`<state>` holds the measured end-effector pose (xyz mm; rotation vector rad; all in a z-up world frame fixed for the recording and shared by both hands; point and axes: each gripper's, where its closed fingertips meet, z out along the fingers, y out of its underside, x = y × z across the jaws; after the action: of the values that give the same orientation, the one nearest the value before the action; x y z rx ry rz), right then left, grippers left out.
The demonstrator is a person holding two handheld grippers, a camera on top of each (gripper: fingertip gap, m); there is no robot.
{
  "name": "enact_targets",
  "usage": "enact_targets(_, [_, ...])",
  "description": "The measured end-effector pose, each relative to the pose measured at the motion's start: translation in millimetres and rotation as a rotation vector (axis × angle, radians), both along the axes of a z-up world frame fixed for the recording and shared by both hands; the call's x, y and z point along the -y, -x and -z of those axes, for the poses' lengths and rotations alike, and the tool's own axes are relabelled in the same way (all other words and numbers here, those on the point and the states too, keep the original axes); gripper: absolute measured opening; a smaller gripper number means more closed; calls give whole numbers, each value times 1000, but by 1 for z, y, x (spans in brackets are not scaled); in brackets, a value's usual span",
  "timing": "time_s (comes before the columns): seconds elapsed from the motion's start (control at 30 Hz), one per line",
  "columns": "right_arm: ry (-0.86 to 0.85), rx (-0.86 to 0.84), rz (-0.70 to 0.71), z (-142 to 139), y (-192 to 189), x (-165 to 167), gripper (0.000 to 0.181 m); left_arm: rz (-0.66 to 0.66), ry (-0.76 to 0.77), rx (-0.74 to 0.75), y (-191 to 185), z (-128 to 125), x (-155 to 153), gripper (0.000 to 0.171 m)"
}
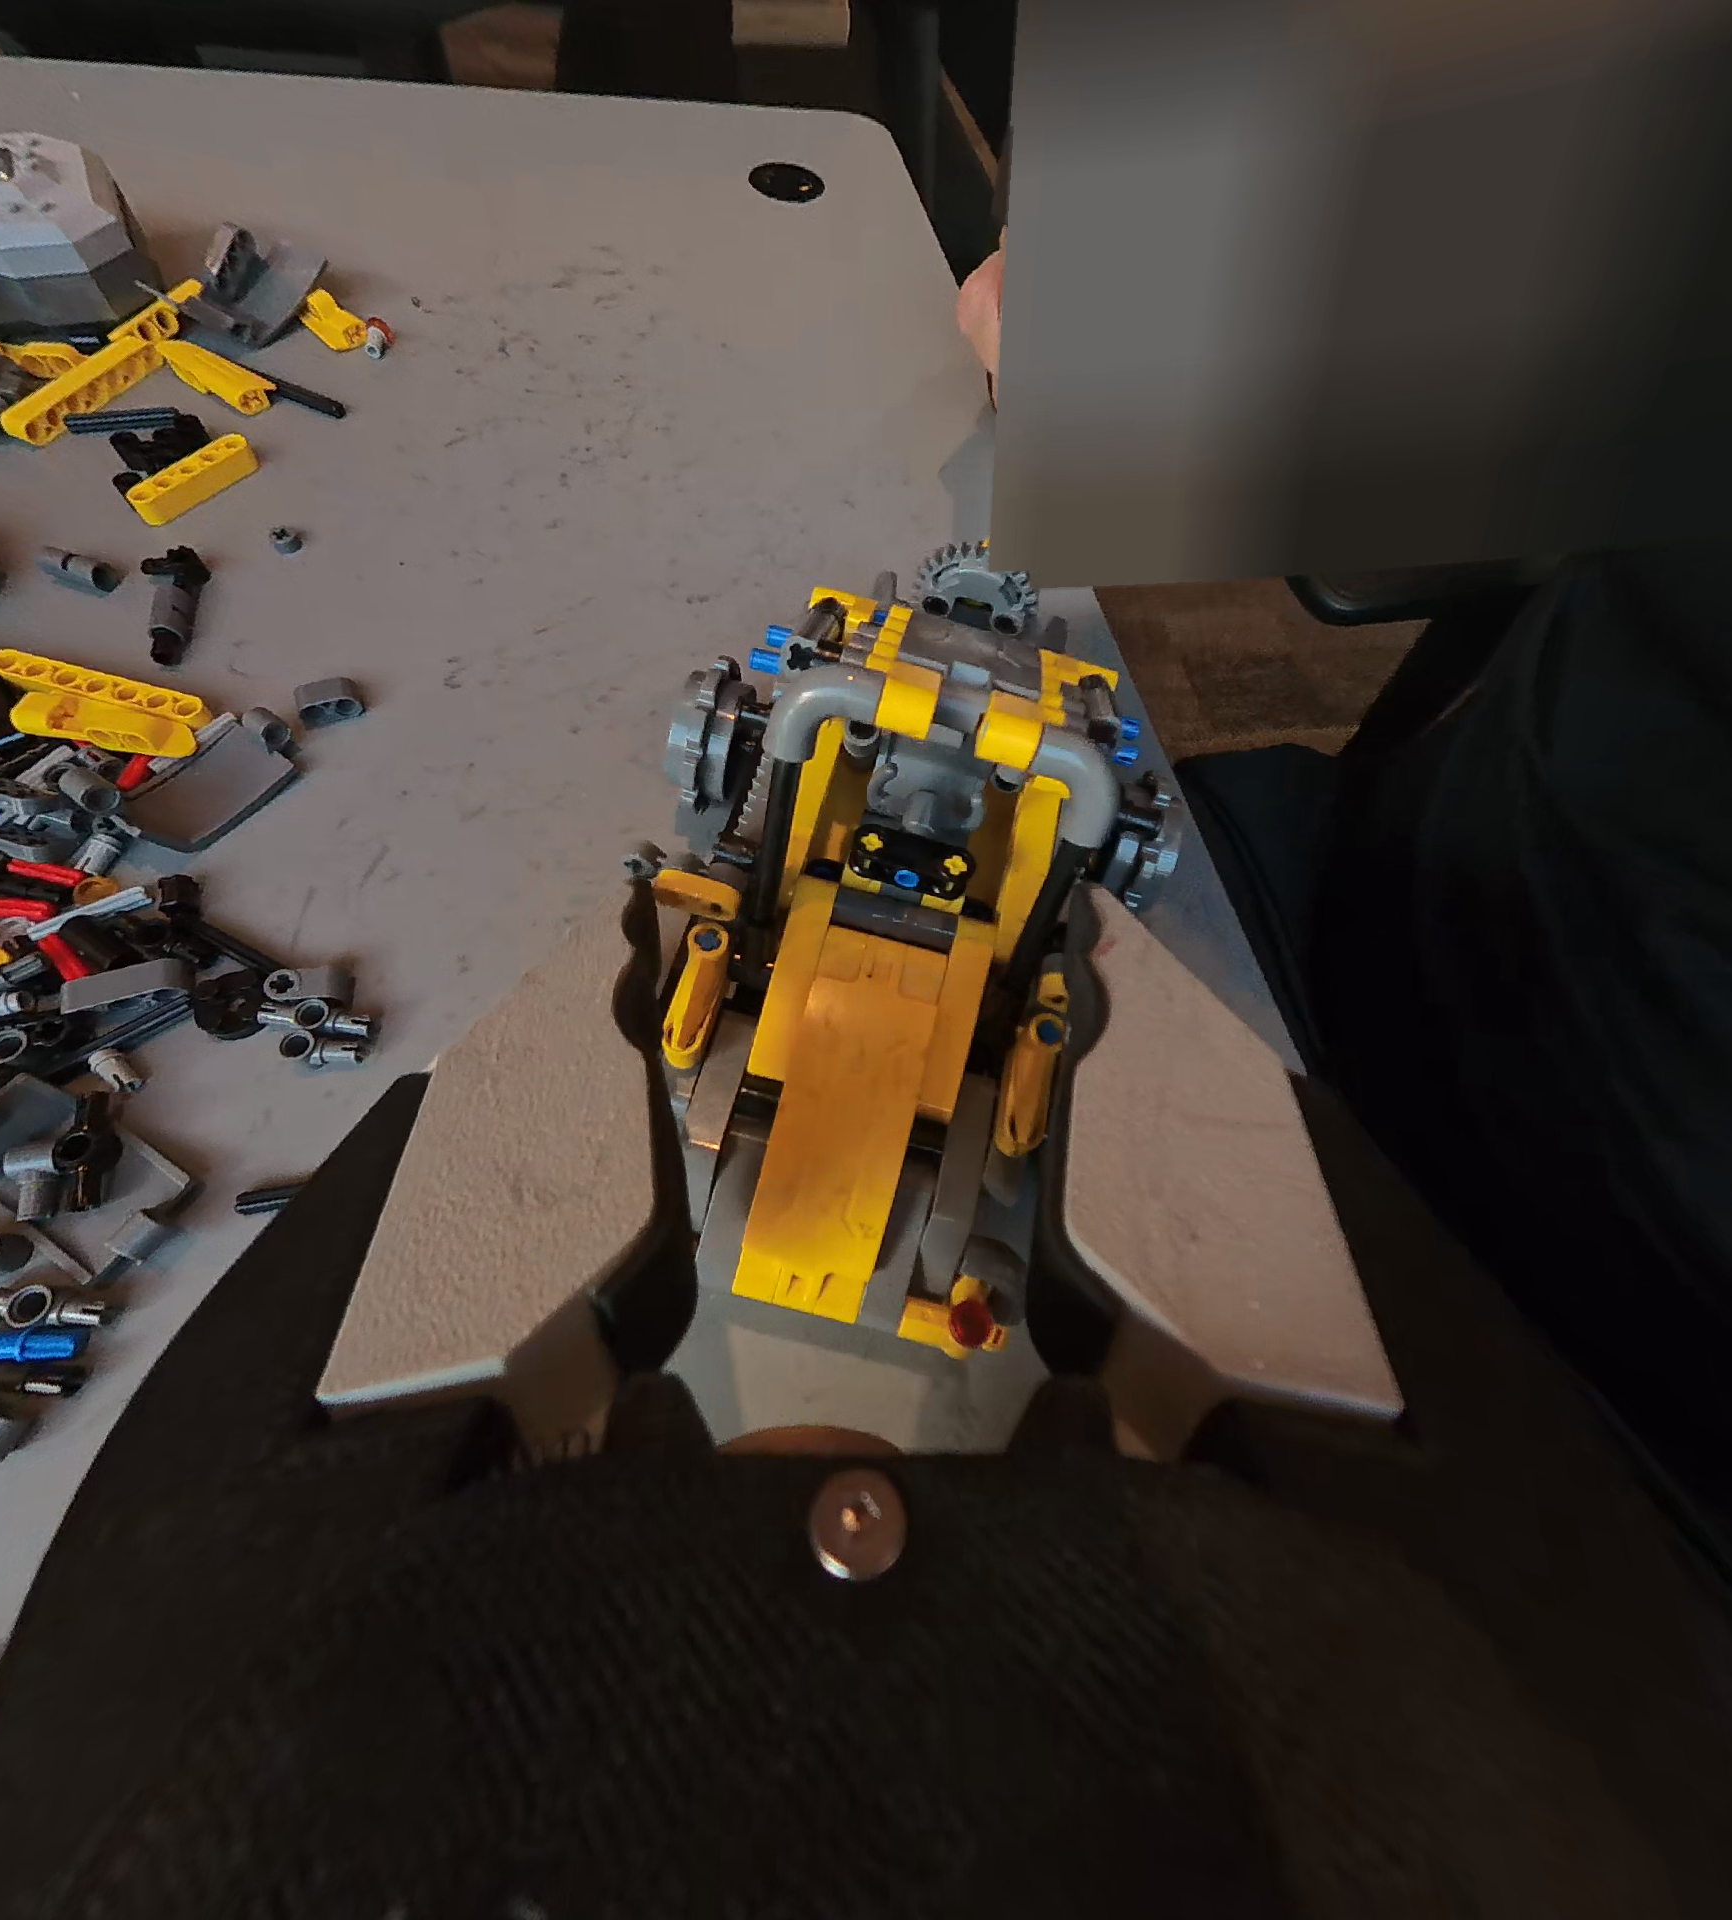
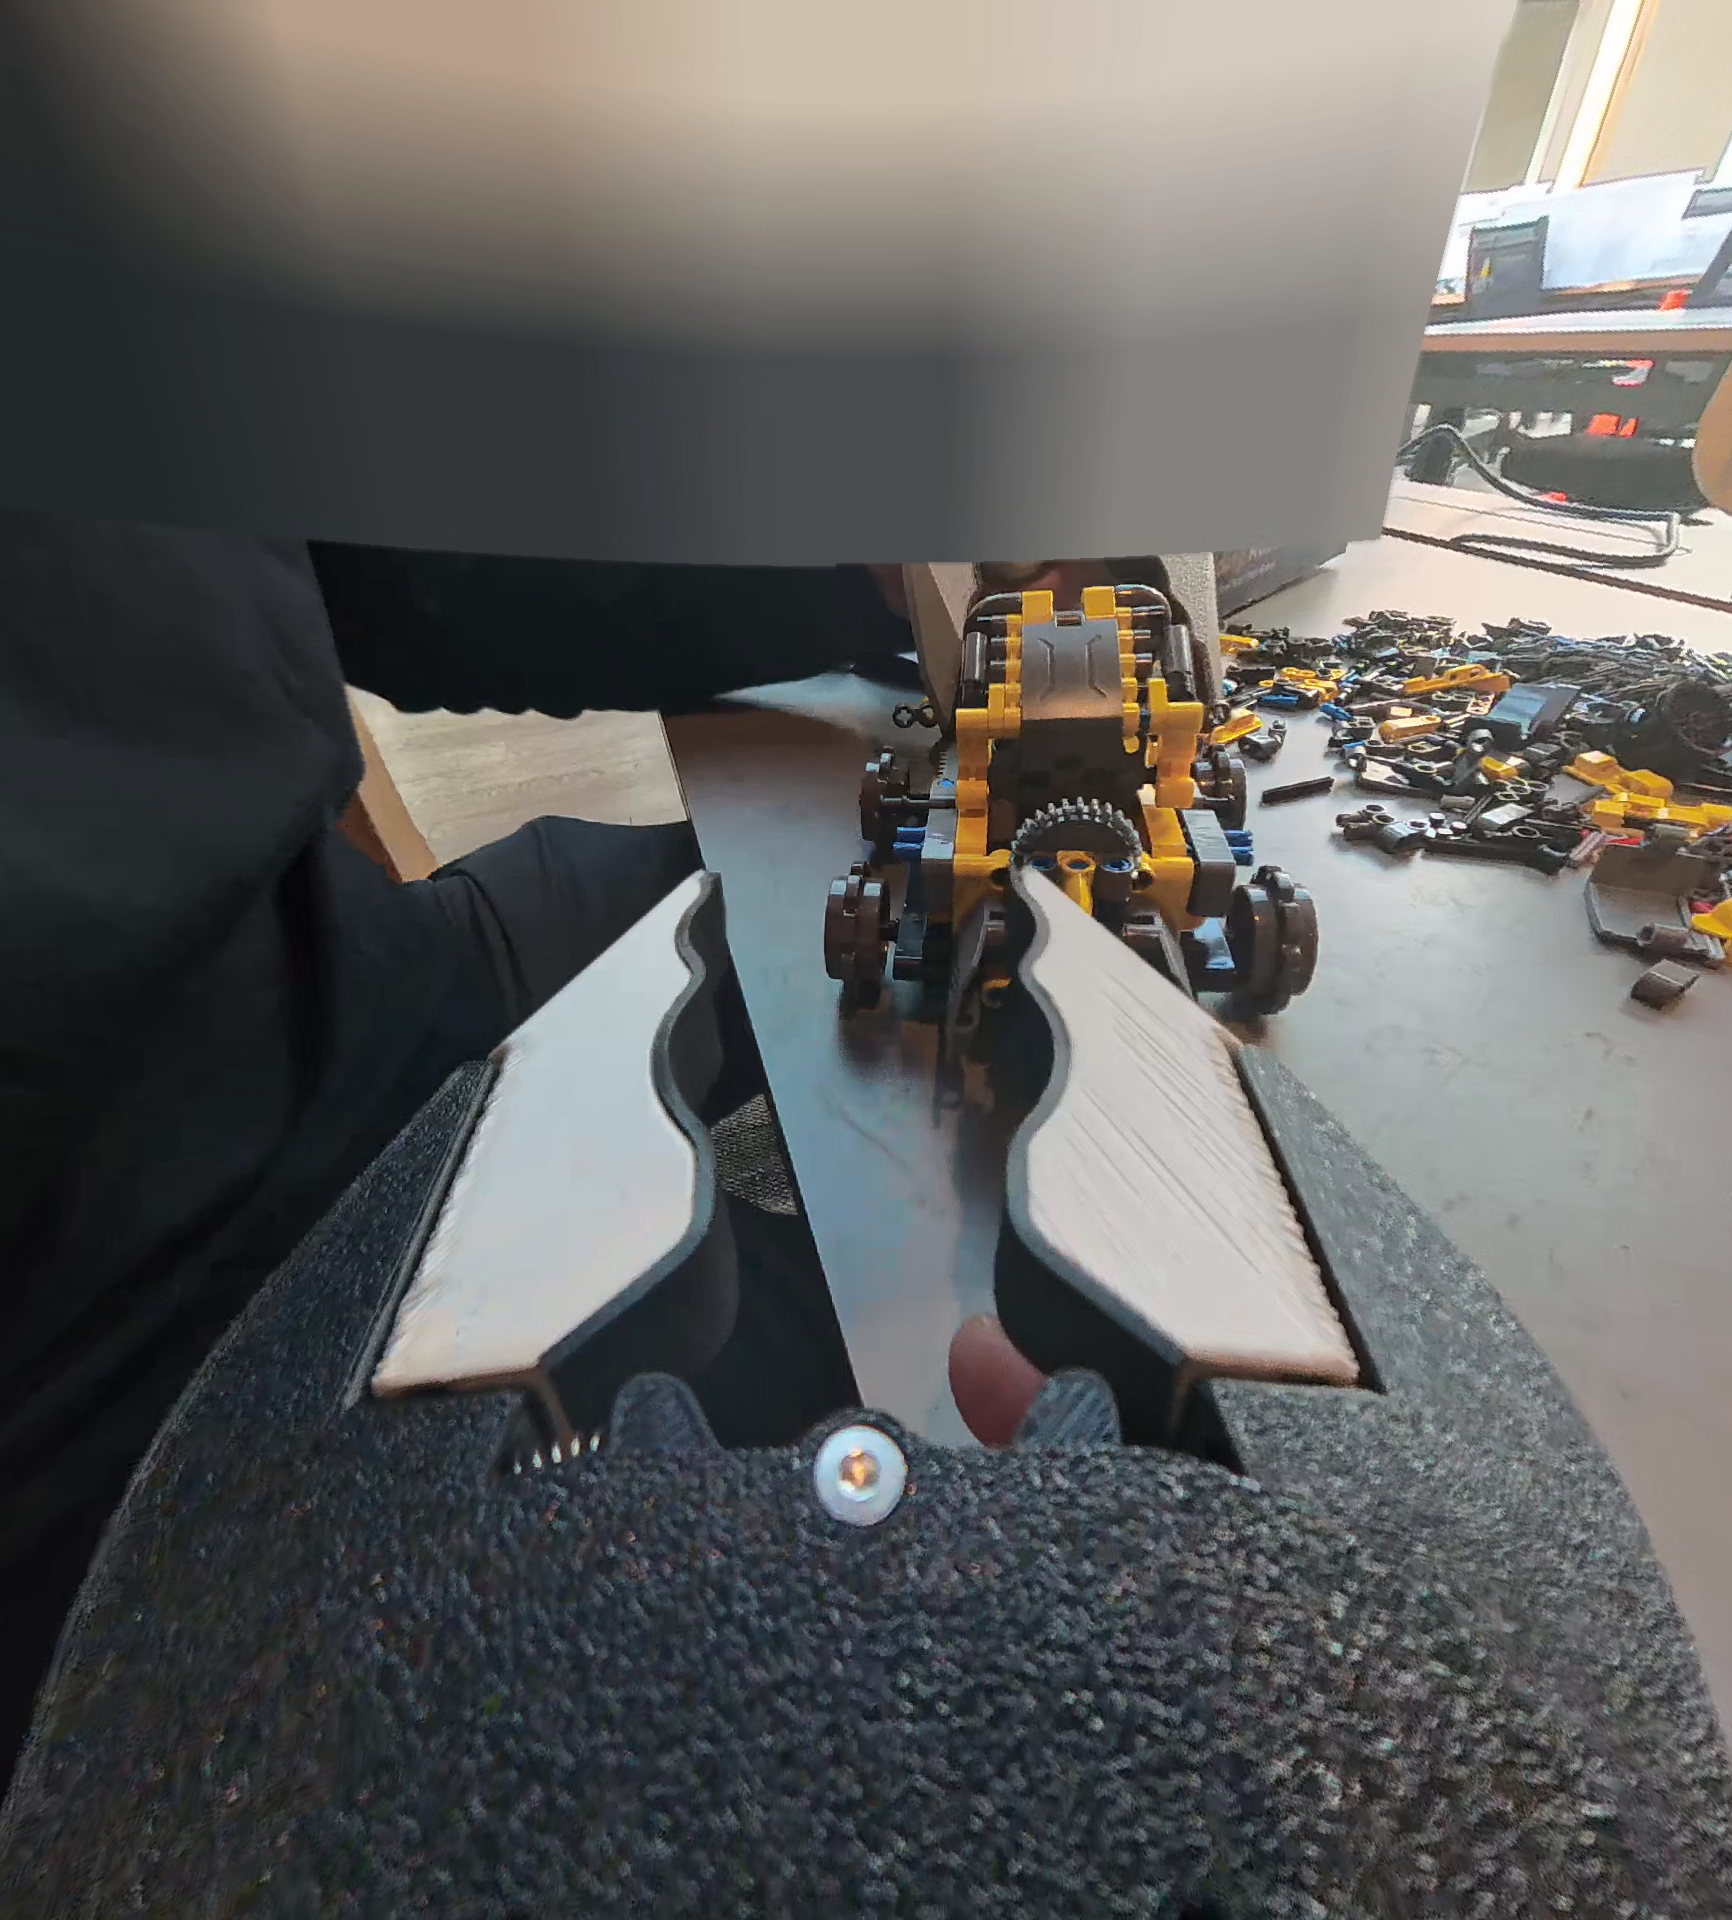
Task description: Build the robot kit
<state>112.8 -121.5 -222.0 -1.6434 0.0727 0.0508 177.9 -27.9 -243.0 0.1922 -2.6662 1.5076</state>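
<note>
Both wrist views face the model (image 1: 893, 935) closely (opposite ends).

grey scuffed table (image 1: 571, 343), bright windows (image 2: 1610, 94), far desk (image 2: 1568, 338)

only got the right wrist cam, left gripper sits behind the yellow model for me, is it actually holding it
observer: yes. in the left wrist view the left gripper is shut on the yellow model, with a black pad against each side.
operator: ok, what does the end nearest that gripper look like
observer: a long yellow sloped panel runs down the middle of the model toward the gripper.
</note>
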Motion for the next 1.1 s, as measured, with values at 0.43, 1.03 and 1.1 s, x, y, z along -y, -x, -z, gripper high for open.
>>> enact_targets(0.43, [108,-76,1,15,-6,-9,43,-11,83,-90,3,2,-3,70])
enact_targets(1.03, [101,-86,21,14,-9,-9,31,-16,76,-61,4,1,-3,71])
enact_targets(1.1, [93,-84,30,13,-10,-9,30,-9,71,-47,5,1,-4,72])
